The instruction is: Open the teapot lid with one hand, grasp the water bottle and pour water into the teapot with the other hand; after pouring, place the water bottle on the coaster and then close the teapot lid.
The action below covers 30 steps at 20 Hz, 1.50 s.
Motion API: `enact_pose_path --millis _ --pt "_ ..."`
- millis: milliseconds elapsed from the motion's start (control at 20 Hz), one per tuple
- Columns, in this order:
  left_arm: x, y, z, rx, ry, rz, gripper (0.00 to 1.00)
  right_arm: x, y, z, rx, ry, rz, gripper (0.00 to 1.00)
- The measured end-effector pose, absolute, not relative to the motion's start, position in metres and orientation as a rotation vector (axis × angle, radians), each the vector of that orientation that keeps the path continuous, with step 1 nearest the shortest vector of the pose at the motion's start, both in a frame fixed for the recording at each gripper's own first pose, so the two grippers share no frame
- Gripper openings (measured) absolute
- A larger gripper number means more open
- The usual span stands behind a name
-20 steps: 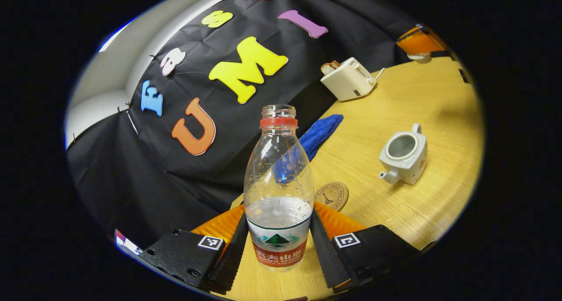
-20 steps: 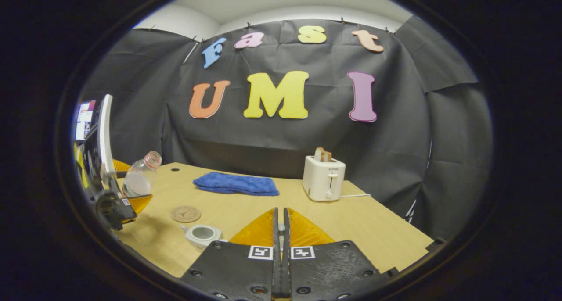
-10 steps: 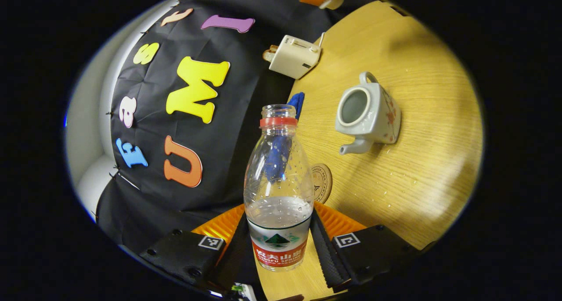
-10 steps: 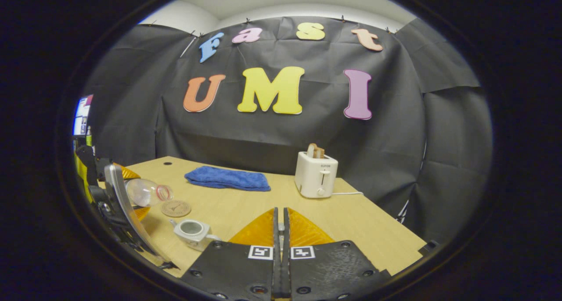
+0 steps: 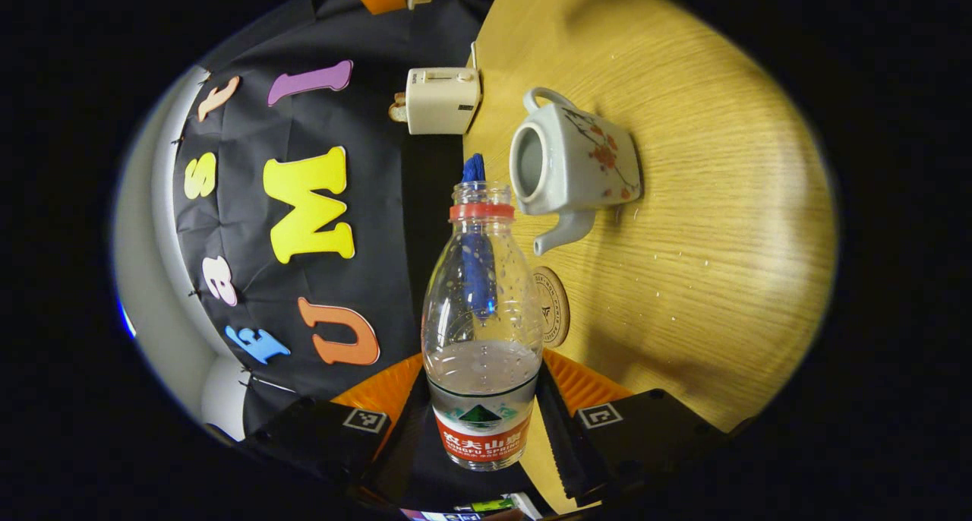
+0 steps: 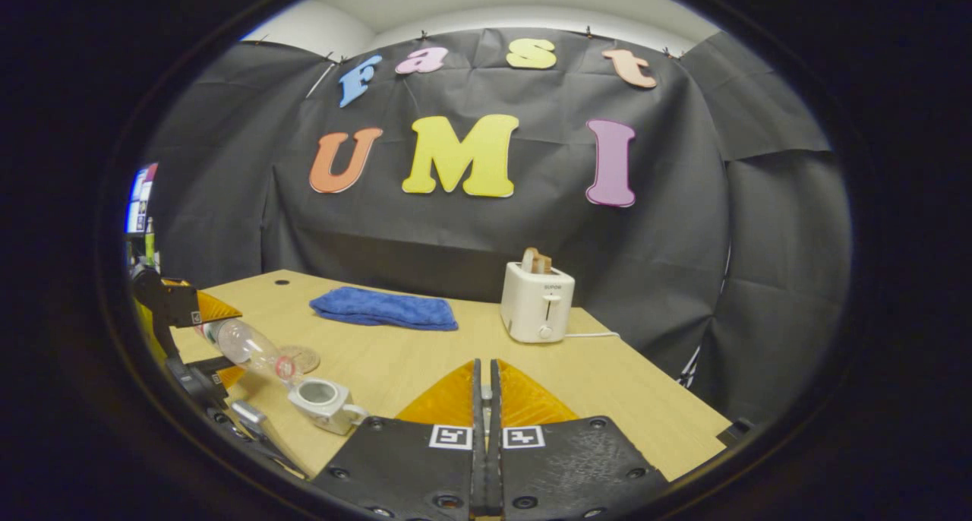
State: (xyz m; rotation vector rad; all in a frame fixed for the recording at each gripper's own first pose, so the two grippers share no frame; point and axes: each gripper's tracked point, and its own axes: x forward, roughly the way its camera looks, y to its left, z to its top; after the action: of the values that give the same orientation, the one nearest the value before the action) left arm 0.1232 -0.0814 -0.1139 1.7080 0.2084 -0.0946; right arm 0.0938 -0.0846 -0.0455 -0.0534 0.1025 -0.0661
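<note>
Left gripper (image 5: 483, 418): clamped on the bottle (image 5: 481, 331), one finger at each side of the label band. Bottle uncapped, part filled, tipped with its mouth beside the open top of the teapot (image 5: 571, 168).

Teapot: lidless, on the table (image 5: 721, 225), at 1 o'clock from the bottle's mouth in the left gripper view; spout pointing toward the coaster (image 5: 552, 306).

Coaster: flat on the table, bare, at 3 o'clock of the bottle's body.

Right gripper (image 6: 486, 399): fingers pressed together (whether the lid sits between them, cannot tell).

Right gripper view, other items: bottle (image 6: 247, 348) slanting down at 9 o'clock, mouth at the teapot (image 6: 325, 403); cloth (image 6: 383, 309) and toaster (image 6: 538, 302) near the table's far edge.
</note>
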Motion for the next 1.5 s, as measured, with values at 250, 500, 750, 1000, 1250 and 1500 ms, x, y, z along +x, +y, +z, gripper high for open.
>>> enact_pose_path --millis 250,500,750,1000,1250,1500 --pt "0.136 -0.086 -0.095 1.876 0.178 -0.086 0.76 0.095 -0.087 -0.047 -0.050 0.108 -0.069 0.00" --pt "0.135 -0.089 -0.084 1.983 0.170 -0.073 0.76 0.094 -0.087 -0.047 -0.051 0.110 -0.063 0.00" --pt "0.132 -0.098 -0.074 2.065 0.151 -0.062 0.76 0.094 -0.083 -0.050 -0.055 0.120 -0.051 0.00" --pt "0.130 -0.102 -0.068 2.125 0.132 -0.060 0.76 0.092 -0.082 -0.048 -0.059 0.119 -0.041 0.00" --pt "0.132 -0.101 -0.058 2.185 0.143 -0.061 0.76 0.092 -0.084 -0.048 -0.054 0.121 -0.042 0.00" --pt "0.131 -0.102 -0.055 2.223 0.148 -0.058 0.76 0.092 -0.083 -0.050 -0.051 0.129 -0.037 0.00"
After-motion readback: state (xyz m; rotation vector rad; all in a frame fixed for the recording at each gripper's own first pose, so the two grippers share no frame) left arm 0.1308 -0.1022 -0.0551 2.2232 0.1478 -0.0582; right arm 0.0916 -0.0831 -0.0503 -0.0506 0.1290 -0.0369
